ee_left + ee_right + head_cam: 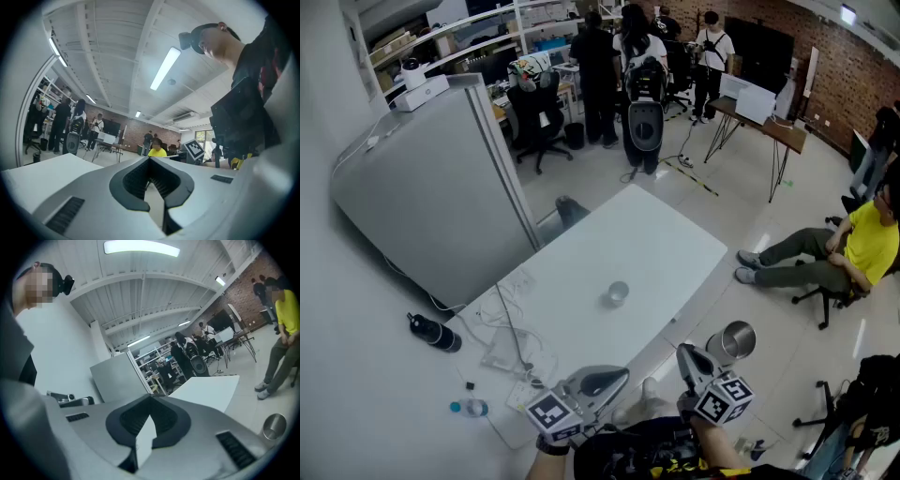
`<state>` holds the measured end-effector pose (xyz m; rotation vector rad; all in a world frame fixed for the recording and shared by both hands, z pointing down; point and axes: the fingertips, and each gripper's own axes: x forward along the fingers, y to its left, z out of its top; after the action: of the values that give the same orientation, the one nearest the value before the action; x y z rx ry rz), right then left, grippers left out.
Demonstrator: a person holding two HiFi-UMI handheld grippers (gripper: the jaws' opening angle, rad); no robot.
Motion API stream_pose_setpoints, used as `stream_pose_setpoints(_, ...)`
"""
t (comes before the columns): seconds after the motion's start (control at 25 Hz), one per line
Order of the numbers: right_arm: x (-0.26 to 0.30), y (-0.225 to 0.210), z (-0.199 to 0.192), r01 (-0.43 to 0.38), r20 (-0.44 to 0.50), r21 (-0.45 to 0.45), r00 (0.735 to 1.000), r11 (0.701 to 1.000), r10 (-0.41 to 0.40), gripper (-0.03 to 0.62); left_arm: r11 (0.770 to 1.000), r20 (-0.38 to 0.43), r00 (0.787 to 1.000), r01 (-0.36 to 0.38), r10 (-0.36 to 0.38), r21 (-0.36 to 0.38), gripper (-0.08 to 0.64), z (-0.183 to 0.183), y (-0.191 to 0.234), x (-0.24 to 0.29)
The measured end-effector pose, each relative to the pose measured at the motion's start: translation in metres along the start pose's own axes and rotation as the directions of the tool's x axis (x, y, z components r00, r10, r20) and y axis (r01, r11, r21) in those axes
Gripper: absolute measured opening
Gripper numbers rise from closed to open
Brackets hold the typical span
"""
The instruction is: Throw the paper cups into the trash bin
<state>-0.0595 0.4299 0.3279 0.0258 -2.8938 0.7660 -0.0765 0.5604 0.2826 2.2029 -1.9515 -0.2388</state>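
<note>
Overall, a large grey partition (441,197) fills the upper left of the head view. Next to it a white table (666,234) runs diagonally through the centre of the frame. A seated person in a yellow shirt (862,246) occupies the right edge.

On the floor at lower right, just off the table's near edge, stands a metal trash bin (731,343) (mouth upward; contents cannot be made out).

At bottom centre, the left gripper (614,377) is over the table's near end. Its jaws are closed tip to tip with nothing between them. The right gripper (684,354) is just to the right of it, near the bin. Its jaws are likewise fully together and empty.

One paper cup (617,293) stands near the middle of the table, apart from both grippers and from the bin.

Loose cables (511,328) lie on the table's lower-left end. A black bottle (434,333) and a small clear bottle (469,408) lie on the floor at lower left.
</note>
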Motion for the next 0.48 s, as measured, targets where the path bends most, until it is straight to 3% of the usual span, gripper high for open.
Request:
stream_pose_setpoints(0.2, 0.038, 0.009, 0.001, -0.044, -0.034, -0.045, 0.999, 0.998, 0.042, 0.003, 0.993, -0.031, 0.992, -0.12, 0.12, 0.02, 0.003, -0.004, 0.04, -0.006)
stream_pose_setpoints(0.48, 0.105, -0.016, 0.022, -0.111, -0.064, -0.04, 0.992, 0.993, 0.109, 0.003, 0.972, -0.002, 0.972, -0.235, 0.235, -0.029, 0.003, 0.004, 0.105, 0.014)
